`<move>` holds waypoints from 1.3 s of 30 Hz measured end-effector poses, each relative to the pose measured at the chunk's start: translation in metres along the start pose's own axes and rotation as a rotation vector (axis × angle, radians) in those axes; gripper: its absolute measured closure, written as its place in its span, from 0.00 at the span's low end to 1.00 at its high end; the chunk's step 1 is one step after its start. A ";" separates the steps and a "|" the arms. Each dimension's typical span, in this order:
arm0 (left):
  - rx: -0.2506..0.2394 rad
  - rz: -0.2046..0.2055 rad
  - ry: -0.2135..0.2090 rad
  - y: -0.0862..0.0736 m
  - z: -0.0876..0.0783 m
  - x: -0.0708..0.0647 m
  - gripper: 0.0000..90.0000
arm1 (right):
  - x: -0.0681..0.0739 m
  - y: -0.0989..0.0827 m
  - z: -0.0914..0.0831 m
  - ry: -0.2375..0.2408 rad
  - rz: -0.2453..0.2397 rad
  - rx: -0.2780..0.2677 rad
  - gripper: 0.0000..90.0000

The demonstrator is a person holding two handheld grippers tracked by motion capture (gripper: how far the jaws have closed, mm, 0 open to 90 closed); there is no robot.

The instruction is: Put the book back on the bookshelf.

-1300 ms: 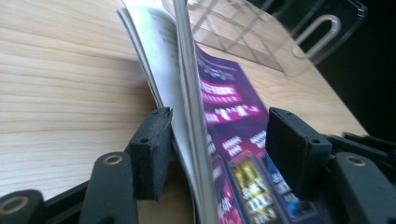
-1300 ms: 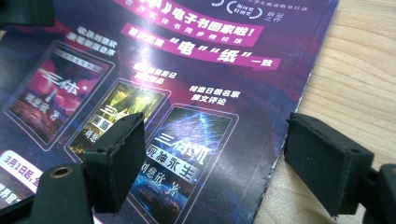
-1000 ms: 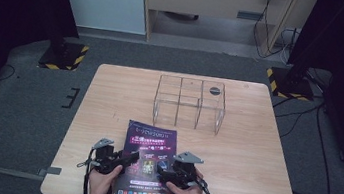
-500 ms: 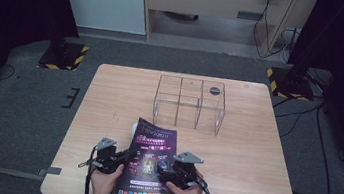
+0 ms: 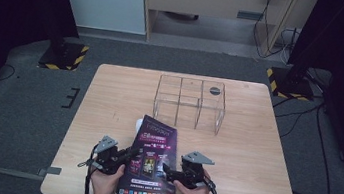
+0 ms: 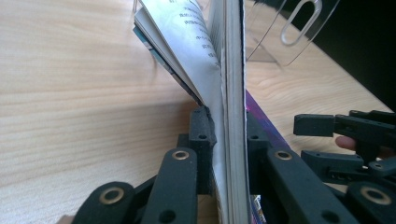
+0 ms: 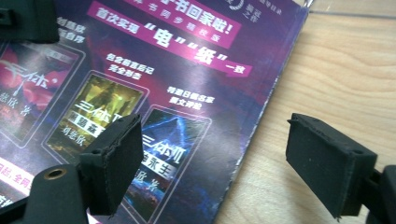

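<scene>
A purple magazine lies near the table's front edge, between my two grippers. My left gripper is shut on the cover and several pages at the magazine's left edge; its jaws have just closed there. The gripped stack stands lifted, and lower pages fan away beneath it. My right gripper stands open at the magazine's right side. In the right gripper view its jaws straddle the right edge of the cover, without pressing on it.
A clear plastic box with several compartments stands beyond the magazine at the table's middle back; a small dark round object sits in its far right compartment. Bare wood extends to the right.
My left gripper has shut on the magazine's left edge and risen a little, lifting the cover and pages off the table. The right gripper has stayed in place.
</scene>
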State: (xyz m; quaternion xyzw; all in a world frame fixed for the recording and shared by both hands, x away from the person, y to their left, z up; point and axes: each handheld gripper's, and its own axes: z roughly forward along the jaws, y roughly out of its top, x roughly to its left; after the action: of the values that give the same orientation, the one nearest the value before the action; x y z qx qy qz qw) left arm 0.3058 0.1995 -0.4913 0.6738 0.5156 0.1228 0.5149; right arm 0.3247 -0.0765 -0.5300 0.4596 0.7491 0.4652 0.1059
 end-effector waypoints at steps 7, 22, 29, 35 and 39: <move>-0.057 0.032 -0.029 0.009 -0.012 -0.006 0.88 | -0.001 0.002 -0.003 0.042 -0.015 -0.011 0.19; -0.102 0.067 -0.051 0.015 -0.021 -0.012 0.88 | -0.006 0.007 0.003 0.160 0.036 -0.012 0.18; -0.111 0.077 -0.061 0.016 -0.023 -0.014 0.88 | -0.010 0.009 0.012 0.196 0.055 -0.009 0.19; -0.120 0.091 -0.072 0.016 -0.024 -0.015 0.88 | -0.009 0.012 0.018 0.259 0.060 -0.014 0.21; -0.121 0.097 -0.075 0.016 -0.023 -0.016 0.88 | -0.009 0.012 0.021 0.306 0.079 0.006 0.25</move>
State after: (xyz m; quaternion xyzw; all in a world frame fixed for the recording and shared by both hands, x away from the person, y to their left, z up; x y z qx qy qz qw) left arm 0.2918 0.2006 -0.4624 0.6699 0.4542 0.1531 0.5670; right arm 0.3489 -0.0691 -0.5341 0.4129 0.7393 0.5312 -0.0293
